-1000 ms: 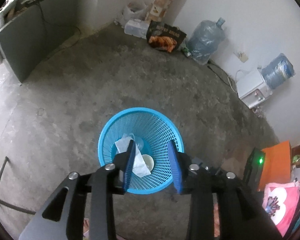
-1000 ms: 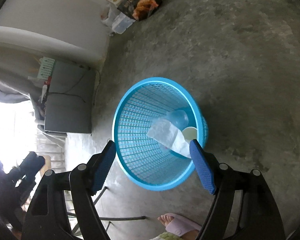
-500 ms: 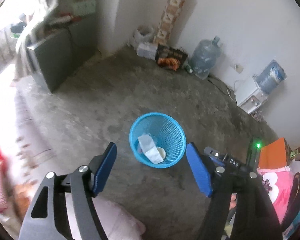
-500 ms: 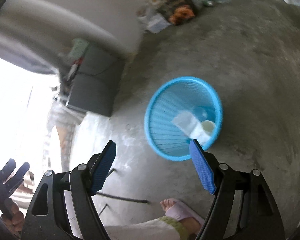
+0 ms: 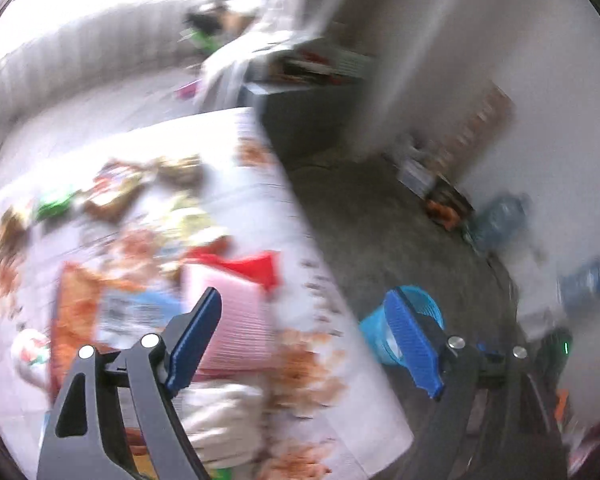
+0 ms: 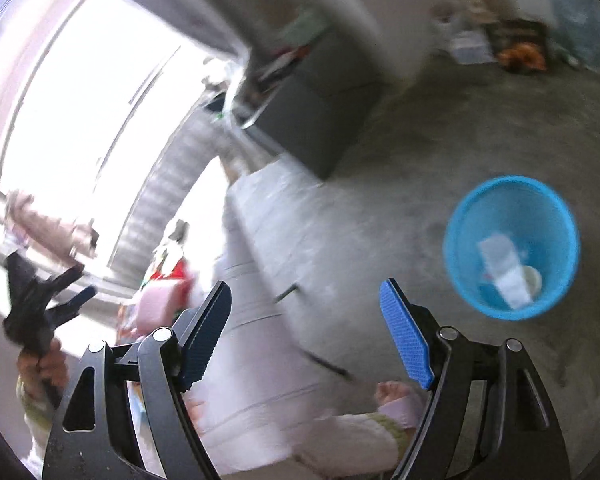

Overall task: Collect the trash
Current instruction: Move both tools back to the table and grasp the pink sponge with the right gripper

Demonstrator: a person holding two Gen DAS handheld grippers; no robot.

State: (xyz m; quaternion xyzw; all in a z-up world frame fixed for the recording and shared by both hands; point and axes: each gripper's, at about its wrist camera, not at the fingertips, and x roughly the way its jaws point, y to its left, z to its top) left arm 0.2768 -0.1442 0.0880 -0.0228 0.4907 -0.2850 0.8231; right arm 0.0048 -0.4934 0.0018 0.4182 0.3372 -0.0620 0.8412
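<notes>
Now the left tool point(image 5: 300, 336) is opening, nothing between its pads, above a blurred tabletop point(image 5: 332, 300) strewn with wrappers. The right tool point(image 6: 306, 332) stands apart, empty. The blue basket point(image 6: 460, 216) sits on the concrete floor point(image 6: 440, 128), holding paper.

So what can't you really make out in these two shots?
- Left wrist view: litter on the white table is motion-smeared, so single pieces can't be named.
- Left wrist view: blue basket mostly hidden behind a blue pad.
- Right wrist view: basket contents blurred; a pale sheet and a round item, nothing finer.
</notes>
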